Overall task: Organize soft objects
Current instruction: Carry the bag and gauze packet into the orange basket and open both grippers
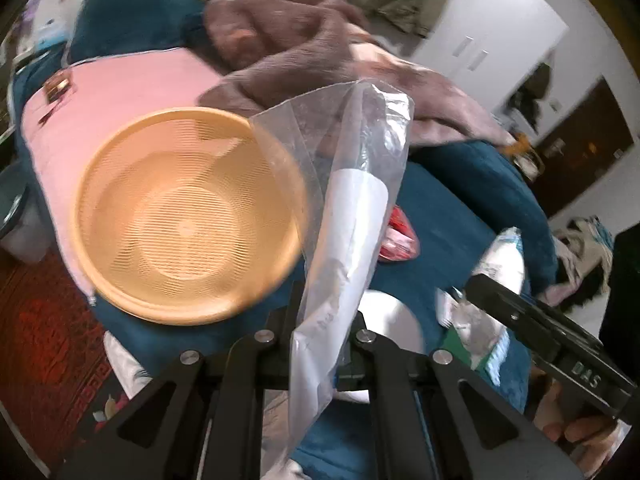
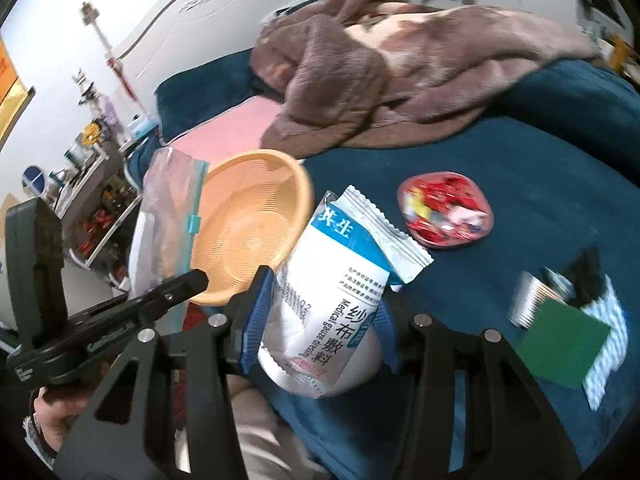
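My left gripper [image 1: 316, 332] is shut on a clear zip bag [image 1: 348, 208] with white contents, held upright just right of an empty orange mesh basket [image 1: 184, 220]. The bag [image 2: 168, 216] also shows in the right wrist view, left of the basket [image 2: 248, 224]. My right gripper [image 2: 316, 316] is shut on a white and blue medical gauze packet [image 2: 332, 292], held above the blue bed cover beside the basket. In the left wrist view the right gripper [image 1: 472, 284] holds the packet [image 1: 500, 260] at the right.
A red candy pack [image 2: 444, 210] lies on the blue bed cover [image 2: 540, 184]. A green and white packet [image 2: 568, 332] lies at the right. A brown blanket [image 2: 380, 72] is heaped behind, and a pink cloth [image 1: 120, 96] lies under the basket. A red rug [image 1: 44, 320] covers the floor.
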Available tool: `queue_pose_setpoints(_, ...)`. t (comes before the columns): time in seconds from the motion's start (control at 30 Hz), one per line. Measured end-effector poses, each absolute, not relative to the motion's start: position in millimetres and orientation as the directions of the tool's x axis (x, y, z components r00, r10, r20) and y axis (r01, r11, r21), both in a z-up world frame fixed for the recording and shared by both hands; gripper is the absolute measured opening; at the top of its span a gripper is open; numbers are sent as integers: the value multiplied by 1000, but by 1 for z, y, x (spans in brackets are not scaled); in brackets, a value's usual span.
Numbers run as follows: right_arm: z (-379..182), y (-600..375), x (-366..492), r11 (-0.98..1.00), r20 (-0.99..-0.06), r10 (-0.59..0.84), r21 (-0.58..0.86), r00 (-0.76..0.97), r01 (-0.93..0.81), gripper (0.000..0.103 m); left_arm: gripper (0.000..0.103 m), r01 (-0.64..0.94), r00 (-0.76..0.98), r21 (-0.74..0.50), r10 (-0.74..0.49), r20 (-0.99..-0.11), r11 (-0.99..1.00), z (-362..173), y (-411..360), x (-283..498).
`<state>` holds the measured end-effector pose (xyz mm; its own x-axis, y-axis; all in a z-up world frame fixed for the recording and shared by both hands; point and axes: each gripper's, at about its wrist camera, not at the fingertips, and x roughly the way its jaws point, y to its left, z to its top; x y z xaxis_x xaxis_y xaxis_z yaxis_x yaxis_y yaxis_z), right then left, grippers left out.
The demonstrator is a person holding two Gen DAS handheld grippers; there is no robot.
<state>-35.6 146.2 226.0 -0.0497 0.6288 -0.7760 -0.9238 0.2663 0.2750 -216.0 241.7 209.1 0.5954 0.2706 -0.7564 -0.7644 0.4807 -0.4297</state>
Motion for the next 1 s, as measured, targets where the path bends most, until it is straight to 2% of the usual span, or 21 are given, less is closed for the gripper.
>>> queue_pose_setpoints(0.47, 178, 289, -78, 207, -814, 519, 415, -260, -886, 52, 8, -890, 448, -390, 286, -847, 238, 151, 361, -259)
queue_pose_setpoints(0.5, 171, 298, -79, 207, -815, 499, 440, -293, -874, 53, 12, -896, 436, -382, 289, -852, 225, 148, 369, -261)
queue_pose_setpoints(0.53, 167, 302, -80, 207, -817, 485, 453, -311, -867, 56, 28, -901, 428, -375, 291, -856, 219, 147, 373, -262)
queue_pose_setpoints(0.57, 162, 307, -80, 216, -825, 463, 459, -324, -862, 63, 63, -906, 416, -364, 292, -861, 216, 145, 376, -262)
queue_pose_setpoints(0.6, 158, 309, -80, 229, -832, 451, 457, -323, -859, 68, 76, -916, 393, -342, 293, -872, 211, 142, 381, -262)
queue_pose_setpoints(0.63, 159, 308, -76, 242, -824, 466, 469, -322, -849, 81, 94, -923, 374, -323, 297, -878, 207, 141, 383, -262)
queue_pose_setpoints(0.67, 159, 308, -72, 253, -824, 474, 464, -309, -849, 91, 103, -936, 344, -295, 316, -884, 194, 141, 384, -263)
queue_pose_setpoints(0.73, 163, 304, -66, 257, -816, 497, 464, -296, -848, 95, 102, -955, 291, -245, 362, -885, 169, 143, 384, -268)
queue_pose_setpoints(0.9, 170, 296, -59, 256, -807, 505, 478, -306, -840, 98, 102, -960, 274, -225, 384, -882, 168, 149, 380, -274)
queue_pose_setpoints(1.0, 176, 291, -63, 255, -815, 509, 450, -277, -856, 103, 102, -962, 259, -200, 405, -877, 184, 157, 373, -273)
